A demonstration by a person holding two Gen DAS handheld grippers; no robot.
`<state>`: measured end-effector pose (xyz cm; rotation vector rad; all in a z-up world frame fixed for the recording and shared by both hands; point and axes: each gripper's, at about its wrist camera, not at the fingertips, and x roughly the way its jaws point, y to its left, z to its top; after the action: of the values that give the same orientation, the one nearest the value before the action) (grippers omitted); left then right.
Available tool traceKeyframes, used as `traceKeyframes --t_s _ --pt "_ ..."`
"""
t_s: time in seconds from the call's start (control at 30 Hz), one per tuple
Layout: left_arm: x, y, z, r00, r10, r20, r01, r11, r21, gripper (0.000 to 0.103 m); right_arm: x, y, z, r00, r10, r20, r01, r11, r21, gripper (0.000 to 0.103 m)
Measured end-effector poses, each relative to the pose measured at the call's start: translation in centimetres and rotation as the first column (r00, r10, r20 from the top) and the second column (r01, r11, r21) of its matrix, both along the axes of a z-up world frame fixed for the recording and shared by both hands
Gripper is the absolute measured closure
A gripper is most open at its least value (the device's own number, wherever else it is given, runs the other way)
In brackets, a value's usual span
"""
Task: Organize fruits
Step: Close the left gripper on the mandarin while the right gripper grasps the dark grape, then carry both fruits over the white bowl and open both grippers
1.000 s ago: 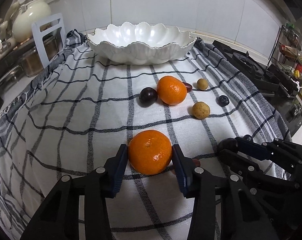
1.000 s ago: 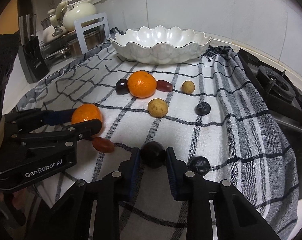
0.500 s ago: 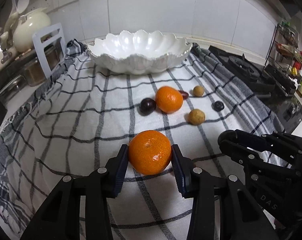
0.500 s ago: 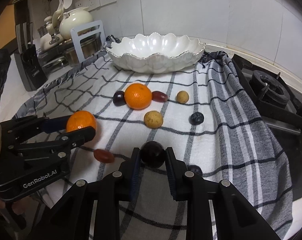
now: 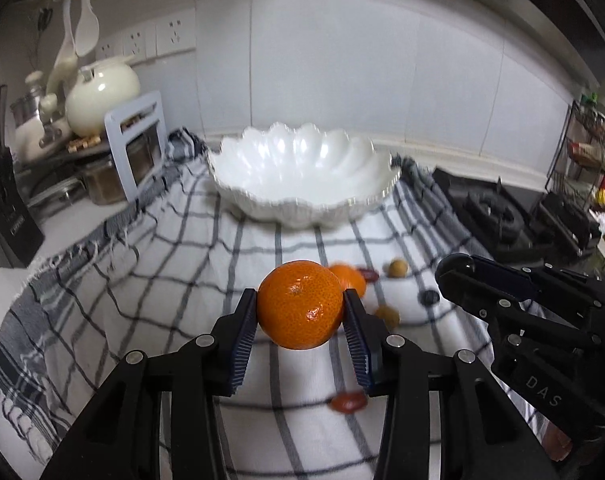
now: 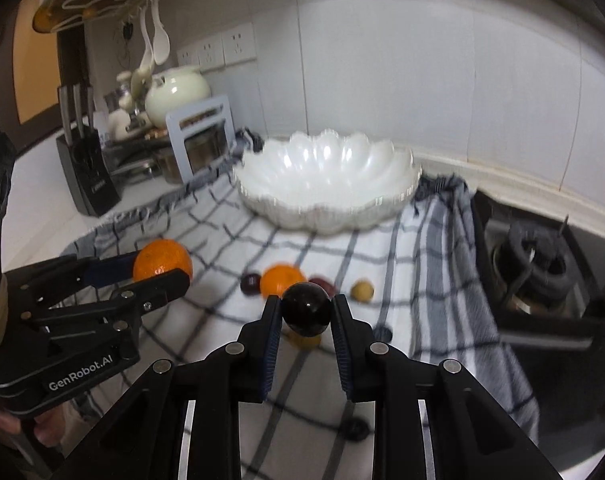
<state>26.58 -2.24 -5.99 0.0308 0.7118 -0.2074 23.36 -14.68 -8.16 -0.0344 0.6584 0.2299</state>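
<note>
Orange mandarin [image 5: 300,305] clamped in left gripper [image 5: 301,322], lifted off checked cloth [image 5: 142,300]. Right gripper [image 6: 305,314] clamped on dark plum [image 6: 306,309], also raised. White scalloped bowl [image 5: 302,176] sits at cloth's far edge; loose fruits mid-cloth, blurred.

My desk wears a checked cloth [image 5: 150,280], with a cream teapot [image 5: 102,98], a knife block [image 6: 87,176] and white wall sockets [image 5: 176,36] off to my left and a black gas hob [image 5: 490,210] on my right.
</note>
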Motion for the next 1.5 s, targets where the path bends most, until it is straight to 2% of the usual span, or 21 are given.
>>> traceKeyframes --t_s 0.13,0.37,0.63,0.83,1.03,1.27,1.5 --pt "1.3 0.1 1.7 0.999 0.008 0.048 -0.008 1.0 -0.001 0.061 1.1 -0.1 1.6 0.999 -0.002 0.05 0.001 1.0 0.006 0.076" --pt "4.4 -0.4 3.6 0.994 0.0 0.112 -0.005 0.999 0.041 0.061 4.6 -0.3 3.8 0.994 -0.023 0.111 0.023 1.0 0.003 0.076" --pt "9.6 -0.9 4.7 0.991 0.0 0.134 -0.008 0.998 0.063 0.061 10.0 -0.7 5.1 0.992 -0.043 0.121 0.044 0.999 0.0 0.076" --pt "13.8 -1.3 5.2 0.989 0.007 0.145 -0.021 0.995 0.097 0.061 14.9 -0.4 5.3 0.995 -0.037 0.096 0.037 0.999 -0.008 0.076" --pt "18.5 -1.0 4.4 0.995 0.012 0.097 -0.022 0.995 0.101 0.061 19.7 -0.4 4.6 0.999 -0.04 0.035 0.041 0.999 -0.013 0.076" --pt "23.5 -0.7 2.3 1.0 0.014 -0.006 -0.014 0.997 0.079 0.061 24.8 -0.8 3.0 0.997 -0.056 -0.056 0.055 0.998 -0.017 0.076" --pt "27.7 -0.9 -0.4 0.992 0.025 -0.12 -0.018 0.998 0.062 0.061 29.0 -1.0 0.5 0.985 -0.05 -0.163 0.045 0.999 -0.029 0.076"
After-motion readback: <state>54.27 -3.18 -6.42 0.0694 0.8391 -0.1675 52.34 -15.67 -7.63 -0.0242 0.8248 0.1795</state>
